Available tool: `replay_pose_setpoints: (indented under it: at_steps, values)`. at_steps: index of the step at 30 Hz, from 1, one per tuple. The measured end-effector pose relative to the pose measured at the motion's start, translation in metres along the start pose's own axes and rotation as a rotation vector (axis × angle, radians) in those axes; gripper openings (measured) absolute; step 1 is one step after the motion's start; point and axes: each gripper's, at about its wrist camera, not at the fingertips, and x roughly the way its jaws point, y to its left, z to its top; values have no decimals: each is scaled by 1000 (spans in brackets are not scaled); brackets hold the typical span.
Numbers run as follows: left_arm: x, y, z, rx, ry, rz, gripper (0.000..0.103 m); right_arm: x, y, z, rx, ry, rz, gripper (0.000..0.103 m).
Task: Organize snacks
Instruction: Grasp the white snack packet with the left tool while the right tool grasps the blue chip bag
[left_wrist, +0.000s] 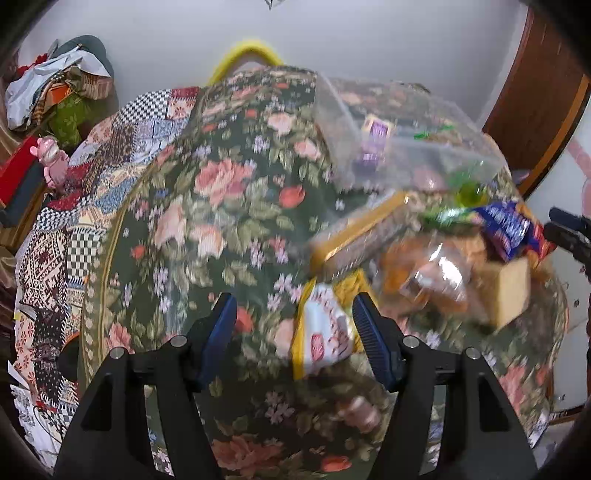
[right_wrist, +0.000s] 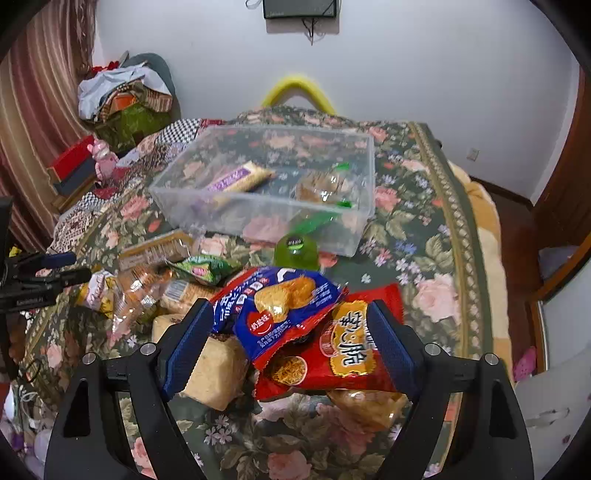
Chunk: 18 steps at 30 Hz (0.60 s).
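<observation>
A clear plastic bin (right_wrist: 354, 177) sits on the floral table and holds a purple-and-yellow bar (right_wrist: 240, 177) and a clear pack with green trim (right_wrist: 325, 186). Loose snacks lie in front of it. My right gripper (right_wrist: 290, 345) is open, its fingers on either side of a blue packet (right_wrist: 280, 302) that lies on a red packet (right_wrist: 343, 354). My left gripper (left_wrist: 293, 332) is open over the table, with a small white-and-yellow packet (left_wrist: 325, 328) between its fingers. The left wrist view is blurred; the bin (left_wrist: 406, 147) is at its upper right.
A green jelly cup (right_wrist: 295, 249), a green packet (right_wrist: 201, 271), clear cookie packs (right_wrist: 140, 291) and a pale block (right_wrist: 218, 369) crowd the pile. The floral cloth (left_wrist: 221, 184) is bare to the left. A patchwork cloth (left_wrist: 74, 236) and clutter lie beyond.
</observation>
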Motion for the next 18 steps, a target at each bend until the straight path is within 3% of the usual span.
replay_pose_setpoints:
  at_steps: [8, 18]
  values:
    - [21, 4, -18, -18, 46, -29, 65, 23, 4, -1, 29, 57, 30, 83]
    - [39, -7, -13, -17, 59, -88, 65, 38, 6, 0, 54, 76, 31, 85]
